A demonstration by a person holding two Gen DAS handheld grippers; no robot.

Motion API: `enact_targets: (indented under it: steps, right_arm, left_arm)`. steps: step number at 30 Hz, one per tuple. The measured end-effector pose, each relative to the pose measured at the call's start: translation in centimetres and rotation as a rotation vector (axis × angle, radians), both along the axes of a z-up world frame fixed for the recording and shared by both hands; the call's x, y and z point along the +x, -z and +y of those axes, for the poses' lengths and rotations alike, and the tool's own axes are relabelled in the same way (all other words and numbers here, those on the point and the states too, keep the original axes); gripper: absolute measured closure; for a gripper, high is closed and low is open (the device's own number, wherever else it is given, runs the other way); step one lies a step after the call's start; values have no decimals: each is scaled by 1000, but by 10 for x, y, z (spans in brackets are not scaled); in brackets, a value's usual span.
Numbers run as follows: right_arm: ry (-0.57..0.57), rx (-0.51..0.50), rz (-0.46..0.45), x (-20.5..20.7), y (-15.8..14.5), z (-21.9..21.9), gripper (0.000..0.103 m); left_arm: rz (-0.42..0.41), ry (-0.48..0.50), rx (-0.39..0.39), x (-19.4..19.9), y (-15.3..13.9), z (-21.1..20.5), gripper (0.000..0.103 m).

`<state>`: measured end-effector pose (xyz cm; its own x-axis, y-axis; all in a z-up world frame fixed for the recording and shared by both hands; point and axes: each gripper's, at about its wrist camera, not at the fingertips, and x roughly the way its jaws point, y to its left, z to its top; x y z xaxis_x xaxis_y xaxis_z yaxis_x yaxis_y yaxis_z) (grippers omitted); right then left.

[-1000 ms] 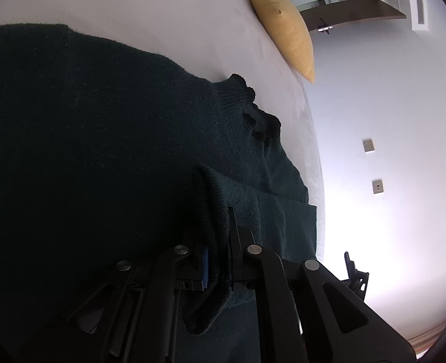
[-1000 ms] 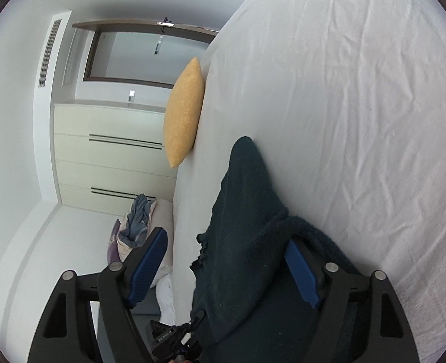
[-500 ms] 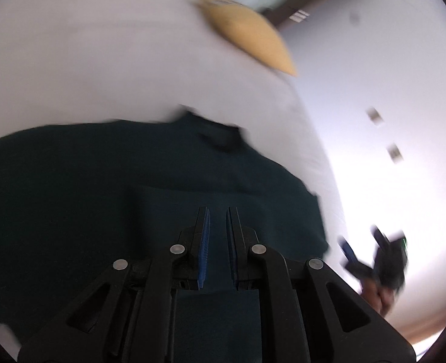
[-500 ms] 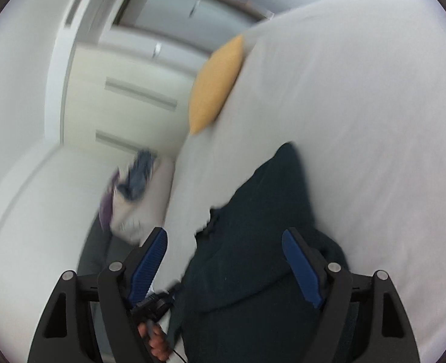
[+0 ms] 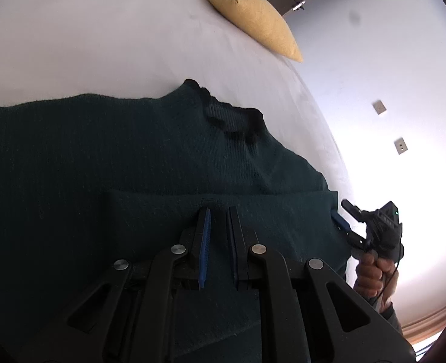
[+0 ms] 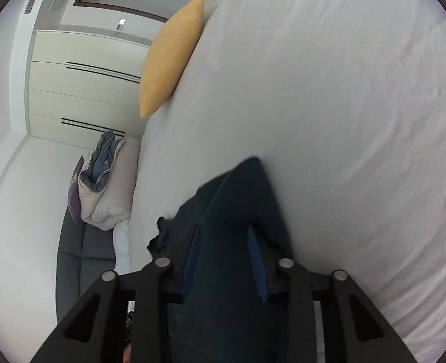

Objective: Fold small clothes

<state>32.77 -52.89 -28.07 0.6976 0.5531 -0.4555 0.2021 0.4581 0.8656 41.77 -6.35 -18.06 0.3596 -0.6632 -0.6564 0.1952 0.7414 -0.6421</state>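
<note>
The dark green sweater [image 5: 132, 157] lies spread on the white bed [image 5: 102, 45], one sleeve folded across its body. The left gripper [image 5: 218, 236] hovers above that fold, jaws nearly together, empty. The right gripper [image 6: 223, 260] has just been closing its jaws, with sweater fabric between them. Judged step: second side fold. Next: carry that edge inward, keeping it flat.

Bedroom: bed [image 6: 328, 96], pillow [image 6: 168, 57], wardrobe [image 6: 80, 90]

White bed [image 5: 102, 45], dark sweater [image 5: 117, 151], yellow cushion [image 5: 253, 15]
</note>
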Motion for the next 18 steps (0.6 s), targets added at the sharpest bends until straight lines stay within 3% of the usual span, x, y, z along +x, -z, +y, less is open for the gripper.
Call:
enact_targets:
  steps: [6,7,9,14,15,17,18]
  right_arm:
    - [-101,-33,-26,-38,-7,18,66]
    - [-119,-32,-51,-53,-10,20,63]
    - [-144,-24,-72,-76,-9,23,47]
    - [-92,-102,-52,-137,-12,25,47]
    - [-79,-99,-70,-150,-16,28,42]
    - [-82,-91,-98,-172,-24,41,37]
    - [-98,-103,-112,-182,-29,53,37]
  left_arm:
    - [-39,16,13,-5,5,4,93]
    - [-35,14,6,-5,7,6,93]
    - [-38,9,1,-5,7,6,93]
    - [-75,-49,-17,-43,-23,33,92]
    - [-91,-75,-38,-51,-30,44,91]
    - [-114,-152,-97,-79,-47,83,61]
    - [-126,-199,-141,-95,-54,107,18]
